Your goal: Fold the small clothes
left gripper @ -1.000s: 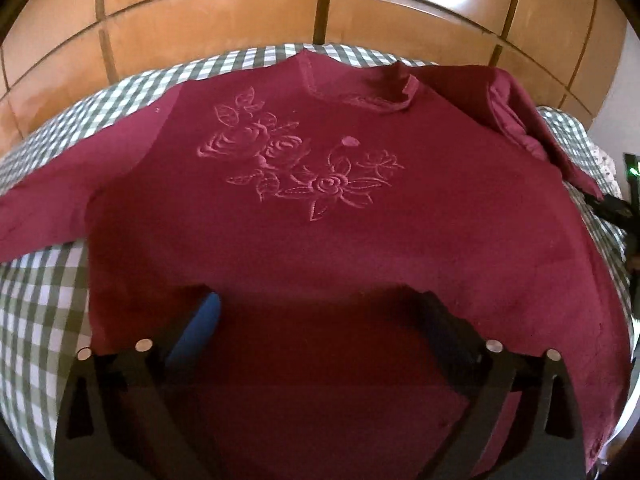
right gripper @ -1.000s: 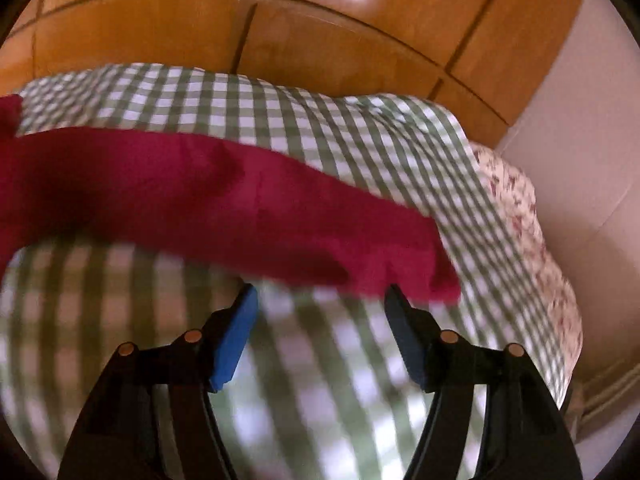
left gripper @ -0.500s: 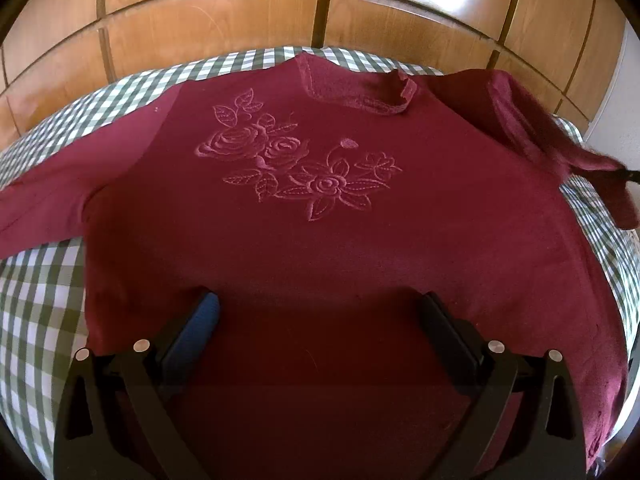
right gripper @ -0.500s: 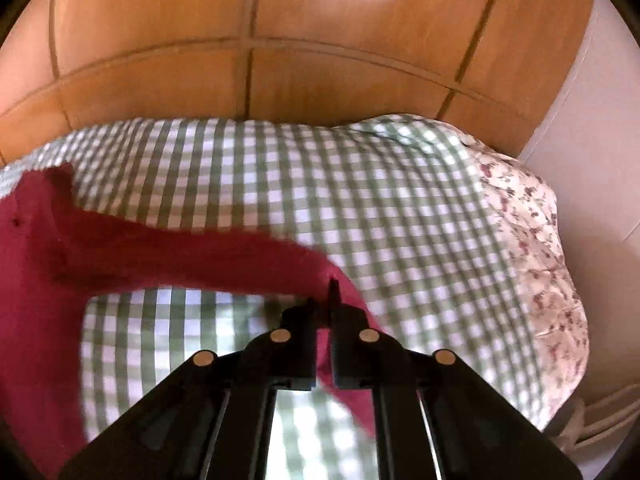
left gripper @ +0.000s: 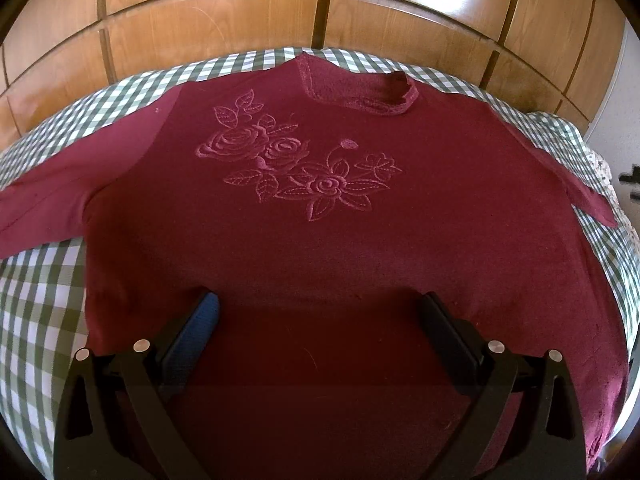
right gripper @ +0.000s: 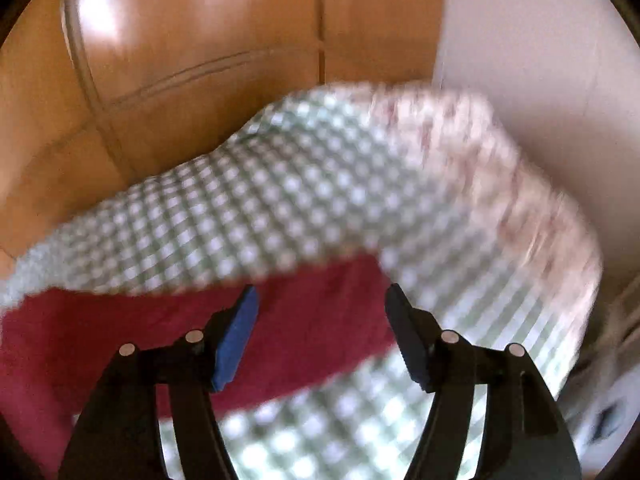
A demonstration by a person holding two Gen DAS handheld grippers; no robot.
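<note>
A dark red long-sleeved top (left gripper: 320, 240) with embroidered roses (left gripper: 296, 168) lies front up and spread flat on a green-and-white checked cloth (left gripper: 44, 312). Its neck points away from me. Its left sleeve (left gripper: 52, 200) and right sleeve (left gripper: 576, 188) are stretched out to the sides. My left gripper (left gripper: 318, 312) is open and empty above the top's lower part. My right gripper (right gripper: 320, 308) is open and empty just above the end of the right sleeve (right gripper: 312, 332); this view is blurred.
A wooden panelled wall (left gripper: 320, 12) stands right behind the cloth. A floral fabric (right gripper: 500, 168) edges the checked cloth on the right, with a white wall (right gripper: 540, 60) beyond it.
My right gripper shut on the crumpled right sleeve, pulled it out to the right, then let go and opened. The sleeve now lies straight. My left gripper stayed open and barely moved.
</note>
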